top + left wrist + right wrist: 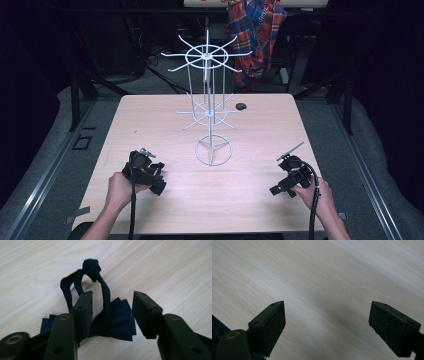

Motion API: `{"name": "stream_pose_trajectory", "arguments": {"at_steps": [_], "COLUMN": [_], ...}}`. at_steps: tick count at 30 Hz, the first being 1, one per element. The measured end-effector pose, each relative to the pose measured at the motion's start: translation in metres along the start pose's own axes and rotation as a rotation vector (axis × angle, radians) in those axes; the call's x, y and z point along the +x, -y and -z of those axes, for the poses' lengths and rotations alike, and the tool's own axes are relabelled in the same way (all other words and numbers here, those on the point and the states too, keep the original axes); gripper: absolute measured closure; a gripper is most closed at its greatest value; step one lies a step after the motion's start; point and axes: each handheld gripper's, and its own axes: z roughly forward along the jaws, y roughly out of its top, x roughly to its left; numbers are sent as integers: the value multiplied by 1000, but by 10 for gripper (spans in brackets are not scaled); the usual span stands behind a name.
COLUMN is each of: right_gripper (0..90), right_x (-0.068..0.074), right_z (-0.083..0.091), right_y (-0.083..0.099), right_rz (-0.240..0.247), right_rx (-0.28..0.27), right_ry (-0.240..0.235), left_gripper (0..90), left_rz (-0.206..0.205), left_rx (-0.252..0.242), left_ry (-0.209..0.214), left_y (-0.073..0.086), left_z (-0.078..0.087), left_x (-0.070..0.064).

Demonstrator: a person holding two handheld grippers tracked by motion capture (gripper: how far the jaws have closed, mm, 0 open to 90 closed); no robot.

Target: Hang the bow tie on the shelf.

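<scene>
A dark navy bow tie lies flat on the light wooden table, and its thin strap rises in a loop to a knot. My left gripper is open with one jaw on each side of the bow tie; the strap runs close beside the left jaw. In the high view the left gripper sits at the table's front left, held by a hand. My right gripper is open over bare wood, and it shows at the front right.
A white wire display stand with a ring base and two tiers of radiating hooks stands at the table's middle. A small dark round spot lies behind it to the right. A plaid cloth hangs beyond the table.
</scene>
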Motion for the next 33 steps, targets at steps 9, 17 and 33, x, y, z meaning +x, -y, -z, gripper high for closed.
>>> {"name": "stream_pose_trajectory", "arguments": {"at_steps": [9,17,33], "right_gripper": [164,182,182], "right_x": [0,-1,-1], "right_z": [1,0,0], "right_y": [1,1,2], "right_rz": [26,31,13], "right_rx": [23,32,17], "right_ry": [23,5,-2], "left_gripper": [644,851,873], "left_rz": [-6,-30,-19], "left_rx": [75,113,-36], "left_ry": [13,18,36], "left_y": [1,2,2], "left_z": [-12,-16,13], "left_x": [6,5,12]}}
